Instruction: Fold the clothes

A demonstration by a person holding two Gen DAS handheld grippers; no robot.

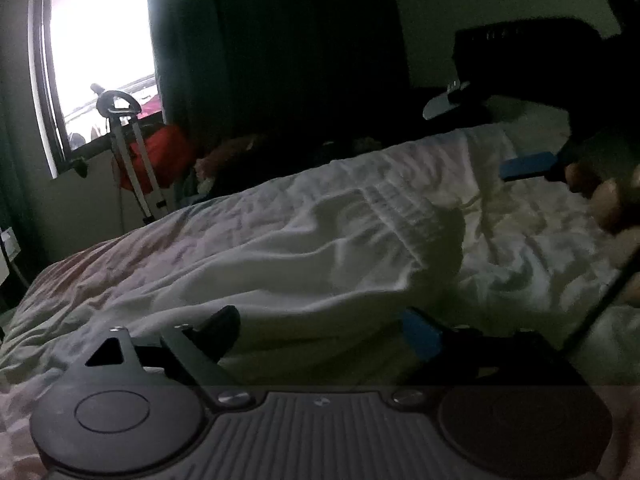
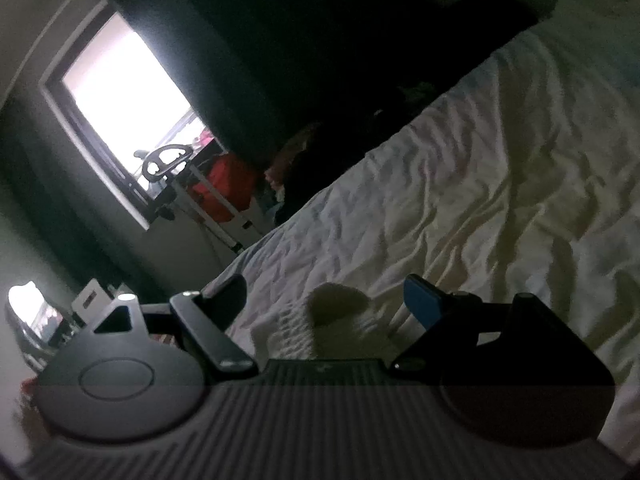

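Lying across the rumpled pale bedsheet [image 1: 500,248], a white garment [image 1: 320,248] with a ribbed, gathered band runs its long axis from the lower left of the left wrist view up toward the right, the band end pointing to the far right. Left gripper [image 1: 320,332] sits low over the near end of the cloth, fingers spread wide, one black and one blue-padded, fabric between them but no pinch visible. Left wrist view alone shows the right gripper [image 1: 516,170] from outside, held aloft above the bed at right by a hand [image 1: 604,196]; only one blue pad is clear, its black body dark against the wall. Right wrist view alone shows the right gripper [image 2: 324,308] with fingers wide apart, a bunched ribbed corner of the white garment [image 2: 340,320] rising between them; contact cannot be told. Sheet stretches open and bare to the right and far side in both views. Far bed edge meets dark clutter, a red bag [image 1: 164,152] and a metal stand [image 1: 132,152] under the bright window [image 1: 100,40]; dark curtain [image 1: 260,48] beside it.
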